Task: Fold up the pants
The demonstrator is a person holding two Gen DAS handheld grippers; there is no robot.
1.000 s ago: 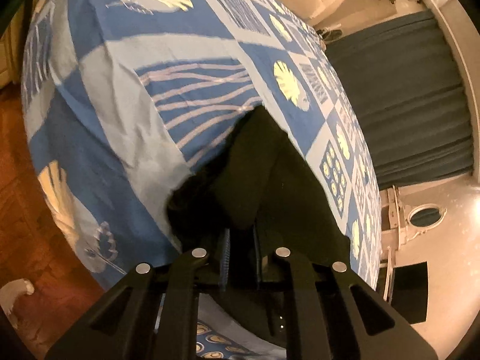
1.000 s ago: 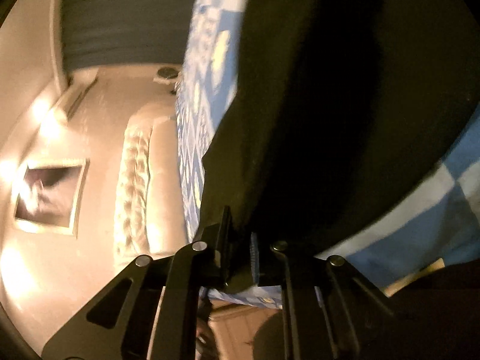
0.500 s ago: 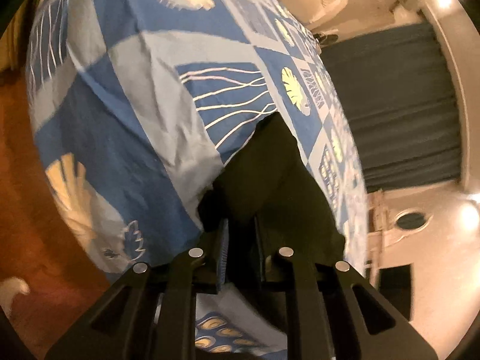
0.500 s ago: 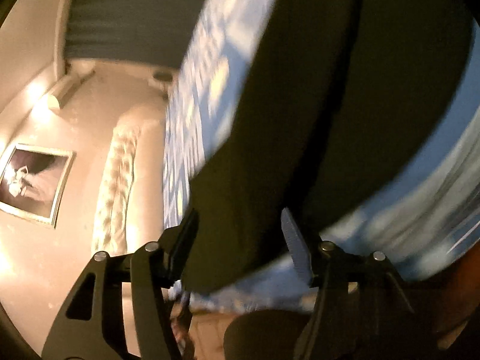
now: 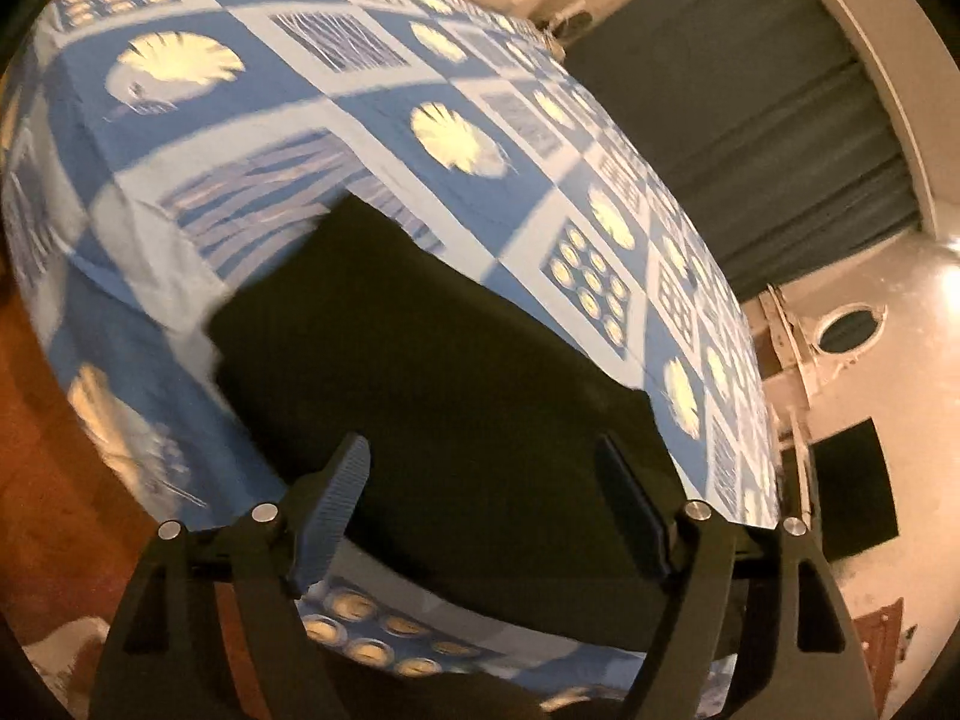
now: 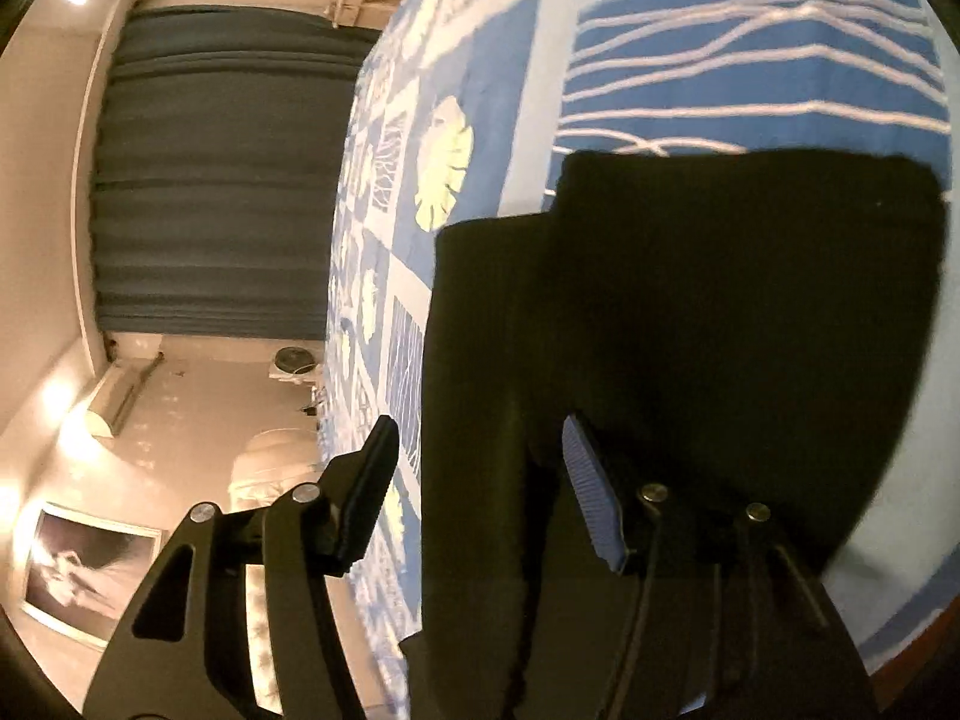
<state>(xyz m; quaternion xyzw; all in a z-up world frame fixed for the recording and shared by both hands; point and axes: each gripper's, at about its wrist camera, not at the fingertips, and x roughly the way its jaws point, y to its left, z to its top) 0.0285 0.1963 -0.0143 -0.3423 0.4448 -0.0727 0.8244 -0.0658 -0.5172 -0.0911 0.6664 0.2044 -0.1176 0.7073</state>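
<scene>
The black pants (image 5: 444, 372) lie flat and folded on the blue patterned bed cover (image 5: 372, 90), near the bed's near edge. My left gripper (image 5: 486, 474) is open and empty, hovering just above the pants' near edge. In the right wrist view the pants (image 6: 720, 300) show as a dark folded stack with a stepped upper left corner. My right gripper (image 6: 480, 450) is open and empty, with its fingers (image 6: 591, 498) spread over the pants' left side.
The bed cover (image 6: 720, 30) spreads beyond the pants. Wooden floor (image 5: 36, 450) lies left of the bed. A dark curtain (image 5: 750, 120) hangs behind the bed, and a padded headboard (image 6: 270, 468) stands at its end.
Both grippers have let go of the pants and opened wide. The pants, held up and hanging a second ago, now lie flat on the bed. Both grippers have drawn back a little.
</scene>
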